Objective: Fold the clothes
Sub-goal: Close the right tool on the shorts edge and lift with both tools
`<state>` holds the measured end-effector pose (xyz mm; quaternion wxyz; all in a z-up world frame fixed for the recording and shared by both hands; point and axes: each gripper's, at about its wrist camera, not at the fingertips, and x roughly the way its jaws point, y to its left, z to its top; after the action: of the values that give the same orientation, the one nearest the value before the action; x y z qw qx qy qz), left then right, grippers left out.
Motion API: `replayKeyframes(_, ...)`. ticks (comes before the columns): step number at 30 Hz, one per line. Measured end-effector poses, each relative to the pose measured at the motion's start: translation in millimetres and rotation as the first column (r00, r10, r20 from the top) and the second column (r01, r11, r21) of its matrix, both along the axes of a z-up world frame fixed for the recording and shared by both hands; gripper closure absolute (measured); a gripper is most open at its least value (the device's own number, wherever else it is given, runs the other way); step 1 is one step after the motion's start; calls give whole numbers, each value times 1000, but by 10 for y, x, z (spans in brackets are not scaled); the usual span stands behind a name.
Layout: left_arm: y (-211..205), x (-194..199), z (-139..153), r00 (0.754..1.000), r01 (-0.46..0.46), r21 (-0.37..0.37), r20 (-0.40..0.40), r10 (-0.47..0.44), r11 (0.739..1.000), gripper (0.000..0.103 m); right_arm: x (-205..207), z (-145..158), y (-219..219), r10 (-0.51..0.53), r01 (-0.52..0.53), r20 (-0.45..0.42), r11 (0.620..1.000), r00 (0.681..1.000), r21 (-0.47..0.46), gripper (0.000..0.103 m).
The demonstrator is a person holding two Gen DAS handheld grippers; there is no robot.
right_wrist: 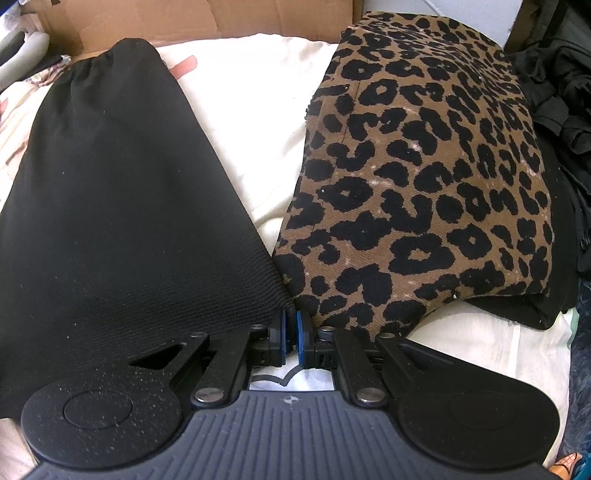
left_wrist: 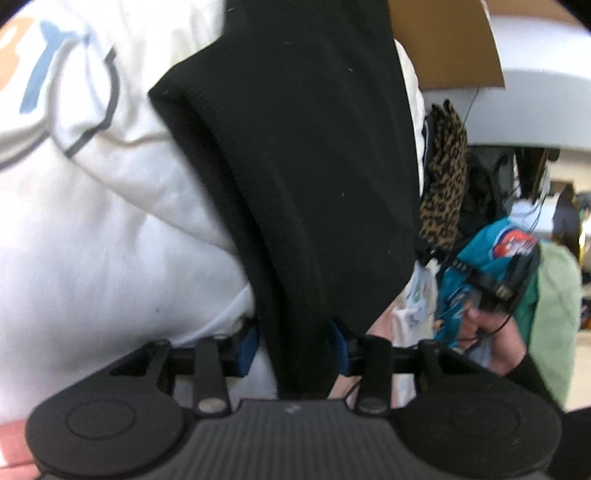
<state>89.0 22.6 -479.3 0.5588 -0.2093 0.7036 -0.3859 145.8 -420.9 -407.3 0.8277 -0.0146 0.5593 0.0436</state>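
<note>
From my left wrist camera, a white garment with blue and orange print fills most of the view. The black garment drapes across it and runs down between the left gripper fingers. The blue pads sit apart on either side of the cloth, and I cannot tell whether they press on it.

From my right wrist camera, the black garment spreads wide on the left, lying on cream fabric. Just beside it on the right rests a folded leopard-print garment, which lies on another dark piece. A cardboard box stands behind both.

My right gripper is clenched, its blue pads nearly together, pinching the corner of the black garment at the leopard piece's near edge.

A fingertip shows at the black garment's far edge. In the left view, a hand holds the other gripper near teal cloth.
</note>
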Motion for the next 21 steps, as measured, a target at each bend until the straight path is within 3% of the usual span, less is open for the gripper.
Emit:
replayKeyframes(5, 4, -30, -111, 999, -14, -32, -37, 12, 999, 80, 15, -4, 32, 1, -1, -7, 1000, 1000, -14, 99)
replayKeyframes(9, 13, -66, -158, 997, -29, -34, -67, 27, 999, 87, 13, -2, 34, -7, 7, -7, 1000, 1000, -11, 99)
replayKeyframes(11, 9, -82, -154, 997, -25, -33, -74, 23, 999, 95, 13, -1, 30, -12, 12, -7, 1000, 1000, -6, 99)
replayKeyframes(18, 70, -43, -45, 995, -5, -13, -98, 4, 1000, 98, -31, 117, -86, -52, 50, 21, 996, 998, 71, 95)
replayKeyframes(21, 64, -2, 63, 996, 35, 30, -84, -32, 999, 98, -103, 151, -93, -54, 51, 26, 993, 998, 102, 87)
